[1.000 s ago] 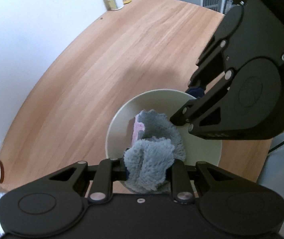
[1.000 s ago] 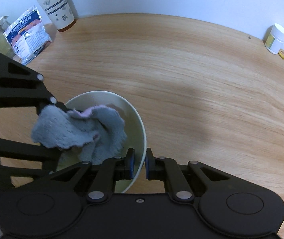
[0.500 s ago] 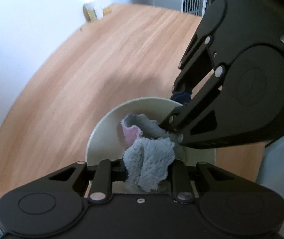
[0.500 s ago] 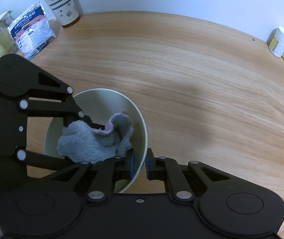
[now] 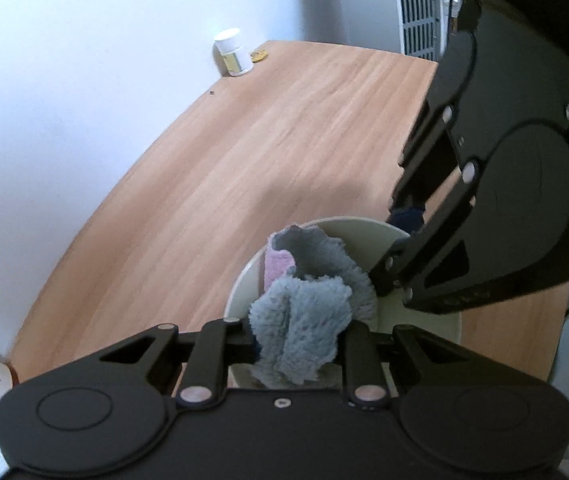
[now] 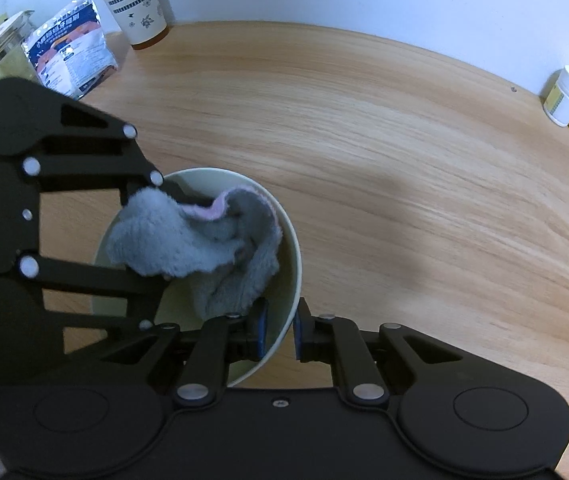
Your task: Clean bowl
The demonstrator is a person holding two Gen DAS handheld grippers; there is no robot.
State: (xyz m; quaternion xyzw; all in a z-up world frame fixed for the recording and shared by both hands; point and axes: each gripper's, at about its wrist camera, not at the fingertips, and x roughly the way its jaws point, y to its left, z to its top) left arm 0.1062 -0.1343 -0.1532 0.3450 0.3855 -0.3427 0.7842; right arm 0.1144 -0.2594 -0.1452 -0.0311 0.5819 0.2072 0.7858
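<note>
1. While the wooden table (image 6: 404, 160) spreads wide beneath both of my claws, only its near edge sees any work.
2. The pale bowl (image 6: 290, 240) sits on that table close in front of me, well apart from the patterned cup (image 6: 136, 4), the foil packet (image 6: 68, 52) and the small white jar (image 6: 566, 96) along the wall.
3. My right gripper (image 6: 280, 330) pinches the bowl's near rim, one blue pad inside the wall and one outside, steadying it.
4. My left gripper (image 5: 298, 344) is clamped on a grey cloth (image 5: 304, 320) with a pink underside; the bunched cloth hangs down from its fingers into the bowl's hollow.
5. From the left claw the bowl lies directly ahead and below, the cloth already resting against the inner wall on the side nearest the right claw's hold.
6. I judge the wipe is mid-way: the left claw is the one to sweep around the inside, and the sweep has to turn short of the right claw's inner pad (image 6: 261, 332) on the rim.
7. A hard push there could lever the bowl out of my pinch.
</note>
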